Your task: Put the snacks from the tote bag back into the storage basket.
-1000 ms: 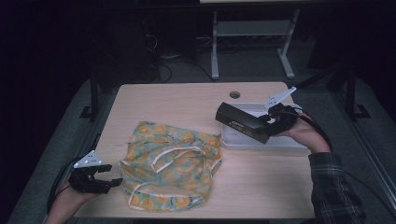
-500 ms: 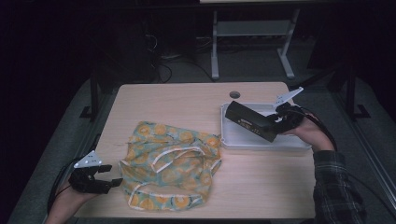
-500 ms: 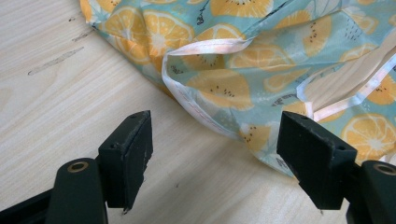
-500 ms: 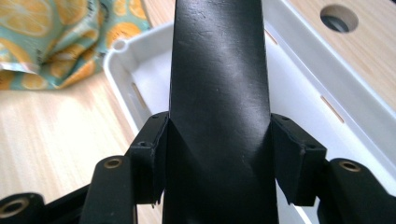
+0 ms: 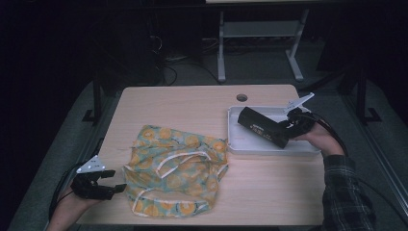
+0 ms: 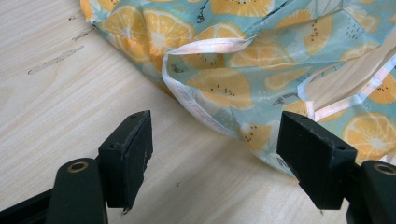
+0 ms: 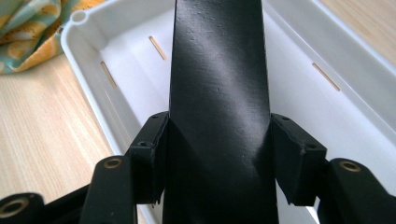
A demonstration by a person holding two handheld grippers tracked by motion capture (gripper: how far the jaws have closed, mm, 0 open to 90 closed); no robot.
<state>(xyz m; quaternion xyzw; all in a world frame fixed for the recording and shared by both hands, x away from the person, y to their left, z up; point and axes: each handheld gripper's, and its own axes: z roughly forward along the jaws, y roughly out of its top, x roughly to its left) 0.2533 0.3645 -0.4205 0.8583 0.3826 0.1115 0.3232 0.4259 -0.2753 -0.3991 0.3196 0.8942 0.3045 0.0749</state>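
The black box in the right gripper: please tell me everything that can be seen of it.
The black box is long and slim, with a matt, slightly textured surface that looks like card or plastic; small pale print runs along one side, too small to read. The right gripper clamps one end between its fingers. The box lies nearly level, slanting across the white tray, its free end toward the tray's far left corner. Whether it touches the tray is unclear.

Bare tabletop (image 5: 192,103) beyond cloth (image 5: 175,168)

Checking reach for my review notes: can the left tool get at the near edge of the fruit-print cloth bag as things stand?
Probably yes. The left tool is open, its jaws pointing at the cloth bag's hem, with bare table between and nothing in the way.
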